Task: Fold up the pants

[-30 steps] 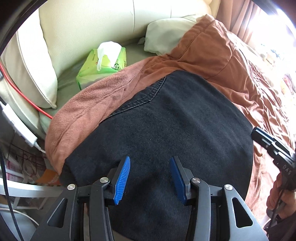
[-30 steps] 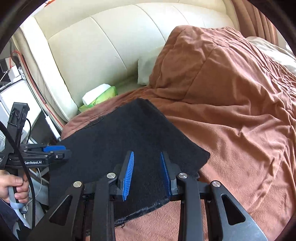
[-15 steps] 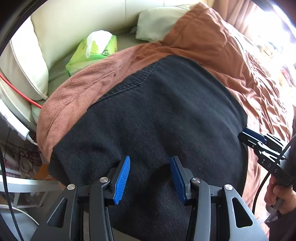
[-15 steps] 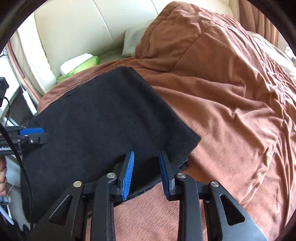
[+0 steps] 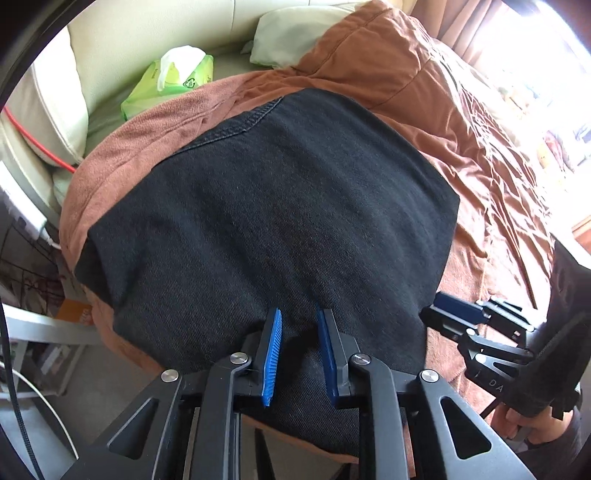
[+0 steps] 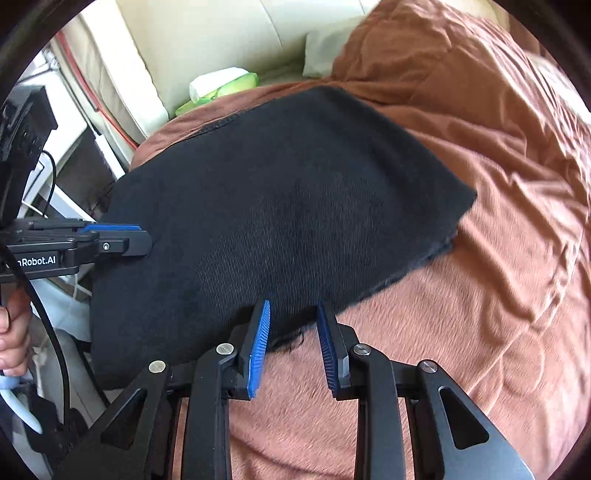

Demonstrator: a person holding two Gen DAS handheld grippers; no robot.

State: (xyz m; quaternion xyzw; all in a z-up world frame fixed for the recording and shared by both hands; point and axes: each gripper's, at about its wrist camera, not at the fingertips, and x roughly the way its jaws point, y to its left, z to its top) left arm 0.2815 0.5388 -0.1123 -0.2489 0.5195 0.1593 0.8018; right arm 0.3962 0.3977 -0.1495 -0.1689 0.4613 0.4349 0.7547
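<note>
The black pants (image 5: pixel 266 221) lie folded flat on the brown blanket (image 5: pixel 498 177), also seen in the right wrist view (image 6: pixel 280 206). My left gripper (image 5: pixel 298 317) is open, its blue pads just above the near edge of the pants; it also shows at the left of the right wrist view (image 6: pixel 125 236). My right gripper (image 6: pixel 292 308) is open over the frayed near hem of the pants, where black cloth meets the blanket (image 6: pixel 480 295). It appears at the right of the left wrist view (image 5: pixel 450 314). Neither gripper holds cloth.
A green tissue pack (image 5: pixel 173 83) and a pale pillow (image 5: pixel 291 40) lie by the cream headboard (image 5: pixel 147 33). A red cable (image 5: pixel 40 144) and white power strip (image 5: pixel 22 218) sit at the bed's left side. Curtains (image 5: pixel 476 33) hang at the far right.
Both grippers have drawn back toward the near edge of the pants. The left jaws have narrowed; the right jaws have opened a little wider. The pants lie still.
</note>
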